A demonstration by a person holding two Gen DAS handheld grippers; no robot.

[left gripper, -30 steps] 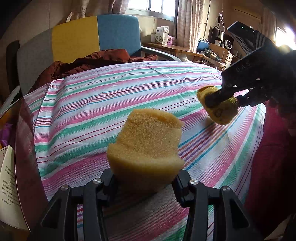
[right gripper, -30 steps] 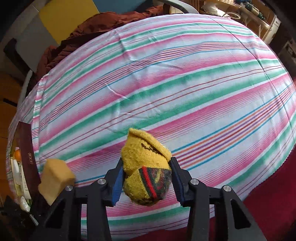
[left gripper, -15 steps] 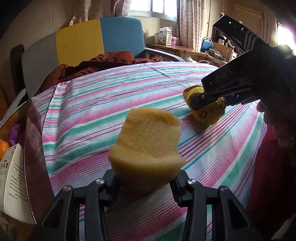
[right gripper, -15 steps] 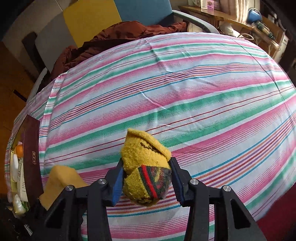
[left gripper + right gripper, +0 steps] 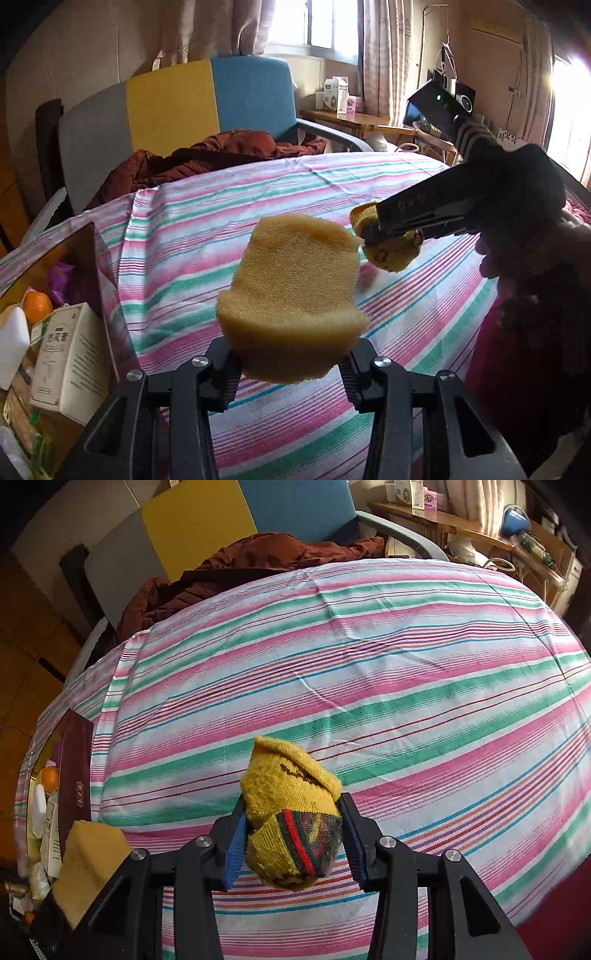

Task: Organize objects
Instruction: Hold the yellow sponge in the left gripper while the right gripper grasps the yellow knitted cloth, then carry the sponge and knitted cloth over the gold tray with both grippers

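Left gripper (image 5: pixel 290 363): both black pads press into the lower end of a thick yellow foam sponge block (image 5: pixel 295 291), pinching it so the foam bulges over the jaws. The sponge stands up and away from the fingers, clear of the striped cloth below, its porous top face tilted toward the camera.

Right gripper (image 5: pixel 291 840): blue-lined pads clamp a rolled yellow knitted sock with a red-and-green striped band (image 5: pixel 291 808). The striped end sits nearest the camera between the pads; the plain yellow cuff sticks out forward past the fingertips. The sock hangs above the cloth, not touching it.

From the left wrist view, the right gripper (image 5: pixel 373 232) comes in from the right edge, held by a dark-gloved hand (image 5: pixel 517 184), with the sock (image 5: pixel 391 251) at its tip, just beside the sponge's upper right corner. Whether sock and sponge touch cannot be told. From the right wrist view, the sponge (image 5: pixel 88 864) shows at lower left, near the sock but apart.

Surface below: a table covered in a pink, green and white striped cloth (image 5: pixel 369 672). At its left edge, an open dark maroon box (image 5: pixel 75 771) holds a small orange fruit (image 5: pixel 37 306), a white bottle (image 5: pixel 13 343) and a pale printed carton (image 5: pixel 62 354). Behind the table: a grey, yellow and blue panelled chair (image 5: pixel 177 107) with a crumpled rust-brown garment (image 5: pixel 221 151) on its seat.
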